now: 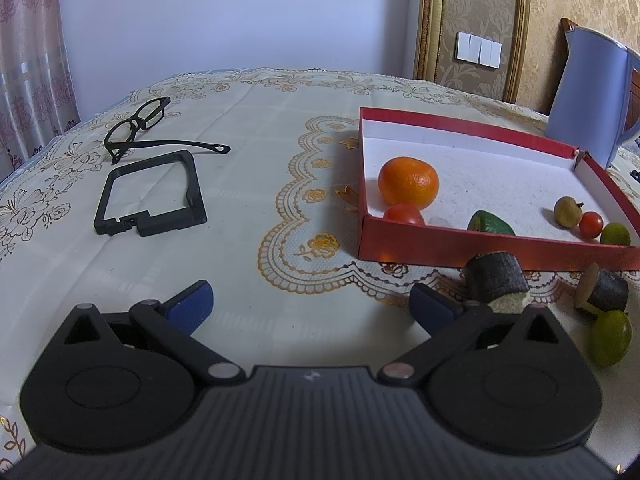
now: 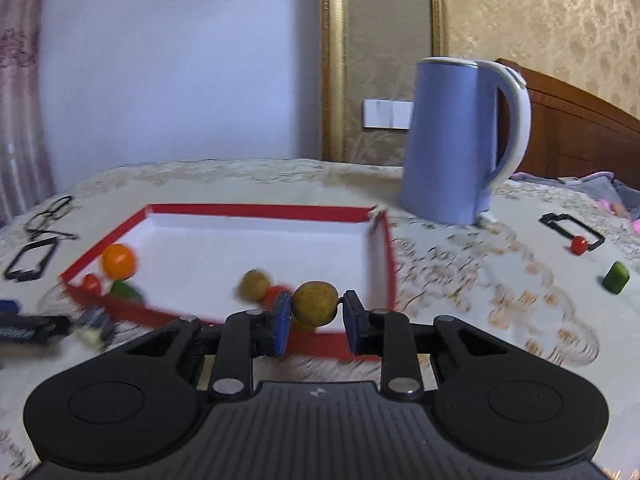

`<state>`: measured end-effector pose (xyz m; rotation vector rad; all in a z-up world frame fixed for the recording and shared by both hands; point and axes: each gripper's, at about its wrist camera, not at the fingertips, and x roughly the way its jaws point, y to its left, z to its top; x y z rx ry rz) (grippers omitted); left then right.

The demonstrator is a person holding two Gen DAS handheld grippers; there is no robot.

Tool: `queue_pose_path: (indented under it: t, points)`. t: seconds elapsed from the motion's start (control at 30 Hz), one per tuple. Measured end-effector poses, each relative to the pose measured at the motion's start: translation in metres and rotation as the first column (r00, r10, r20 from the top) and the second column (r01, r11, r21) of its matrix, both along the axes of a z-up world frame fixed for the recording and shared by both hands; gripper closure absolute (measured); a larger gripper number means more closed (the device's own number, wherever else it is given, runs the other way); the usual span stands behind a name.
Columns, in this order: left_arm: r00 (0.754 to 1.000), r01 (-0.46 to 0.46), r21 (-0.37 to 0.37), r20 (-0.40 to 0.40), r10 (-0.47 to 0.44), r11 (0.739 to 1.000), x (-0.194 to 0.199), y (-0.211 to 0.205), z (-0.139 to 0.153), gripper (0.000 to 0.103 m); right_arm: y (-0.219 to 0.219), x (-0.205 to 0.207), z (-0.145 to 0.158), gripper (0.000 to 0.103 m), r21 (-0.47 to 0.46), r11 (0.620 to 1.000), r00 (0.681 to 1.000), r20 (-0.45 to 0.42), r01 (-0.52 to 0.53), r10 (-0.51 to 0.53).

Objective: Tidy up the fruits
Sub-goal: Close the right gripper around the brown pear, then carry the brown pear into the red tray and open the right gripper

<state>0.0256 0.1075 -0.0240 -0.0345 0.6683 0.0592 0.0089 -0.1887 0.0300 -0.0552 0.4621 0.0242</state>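
Surface (image 1: 248, 184): covered in a cream lace-patterned cloth; soft underlay, so round fruit likely rolls little.
Kettle (image 2: 448, 140): blue, upright, behind the far right corner of the box; not part of the job.
Red box (image 2: 256, 211): shallow, white inside, thin card walls; probably light and easily shoved, so best cleared from above, not nudged.
Orange (image 1: 409, 181): in the box by its left wall; firm, biggest fruit, needs a wide grip across the middle.
Left tongs (image 1: 312, 300): spread apart, empty, hovering over the cloth left of the box.
Right tongs (image 2: 314, 314): clamped on the yellow-brown fruit, at the box's near wall.
Yellow-brown fruit (image 2: 315, 303): round, small, light by the look; pinched across its widest part, stem end against the right pad; smooth skin could slip if squeezed off-centre.
Green piece (image 2: 616, 278): on the cloth, well right of the box; flat cut faces look easiest to pinch.
Cherry tomato (image 2: 578, 245): on the cloth beside a black frame; thin-skinned, wants a gentle pinch.
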Motion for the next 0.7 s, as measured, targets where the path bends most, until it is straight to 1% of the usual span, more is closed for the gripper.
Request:
queue_pose_path:
  t: [0.13,0.4,0.43,0.53,0.7]
  points:
    - [1.0,0.0,0.002,-0.001,0.0,1.0,0.0,0.0,0.0,0.0,-0.003,0.038,-0.005,0.076,-0.057,0.998,0.999,-0.038,0.037,-0.039]
    - [1.0,0.0,0.001,-0.001,0.0,1.0,0.0,0.0,0.0,0.0,-0.006,0.091,-0.026,0.076,-0.056,0.996,0.988,-0.138,0.066,-0.073]
    - [1.0,0.0,0.001,-0.001,0.0,1.0,0.0,0.0,0.0,0.0,-0.006,0.095,-0.029,0.076,-0.054,0.996,0.987,-0.146,0.066,-0.074]
    - [1.0,0.0,0.003,-0.001,0.0,1.0,0.0,0.0,0.0,0.0,-0.003,0.096,-0.032,0.076,-0.069,0.995,0.988,-0.135,0.07,-0.079]
    - [1.0,0.0,0.003,-0.001,0.0,1.0,0.0,0.0,0.0,0.0,0.0,0.096,-0.032,0.076,-0.048,0.997,0.989,-0.136,0.057,-0.063]
